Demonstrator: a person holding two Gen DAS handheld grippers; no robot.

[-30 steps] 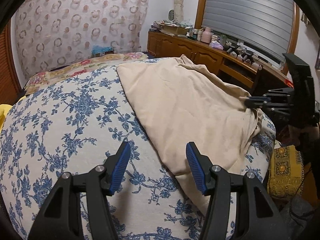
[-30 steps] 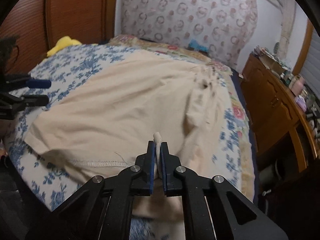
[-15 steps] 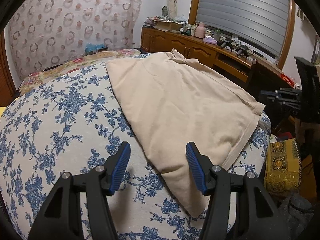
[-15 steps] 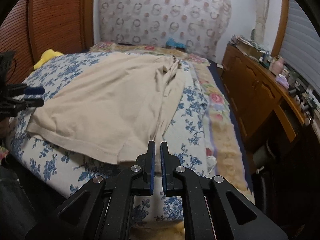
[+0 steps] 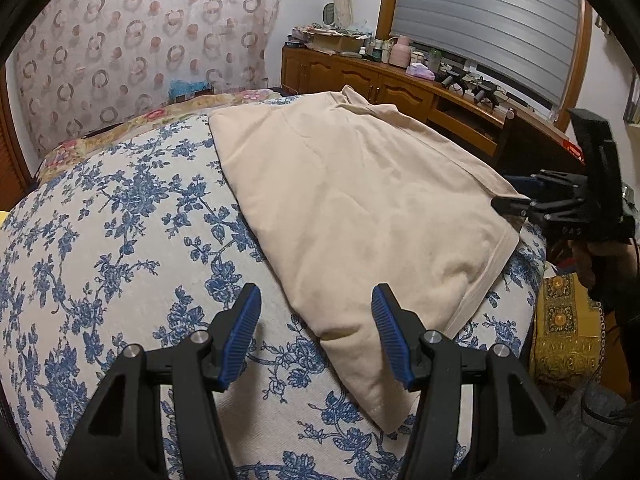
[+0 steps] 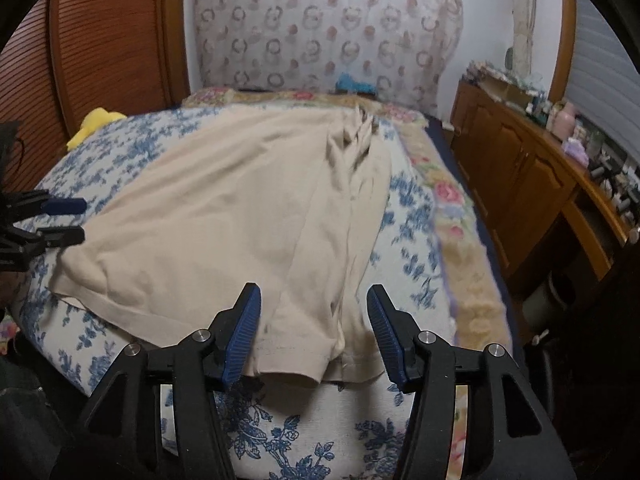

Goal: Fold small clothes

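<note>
A beige garment (image 5: 360, 208) lies spread flat on the bed (image 5: 120, 240), over a white cover printed with blue flowers. It is plain, soft cloth with a stitched hem along its near edge. In the left wrist view it fills the field from 12 to 4 o'clock, coming to a corner toward 6 o'clock. In the right wrist view one side is folded over lengthwise, making a long crease up the middle, and the far end at 12 o'clock is bunched into small pleats. The cloth is lightly wrinkled, and its hem hangs a little over the bed's near edge.

The left gripper (image 5: 316, 336) hovers over the garment's near corner with its jaws parted and nothing between the blue pads. The right gripper (image 6: 314, 334) has its jaws opening; the folded hem lies below the gap, and the pads do not press on it. A wooden cabinet (image 6: 520, 184) stands at 3 o'clock.
</note>
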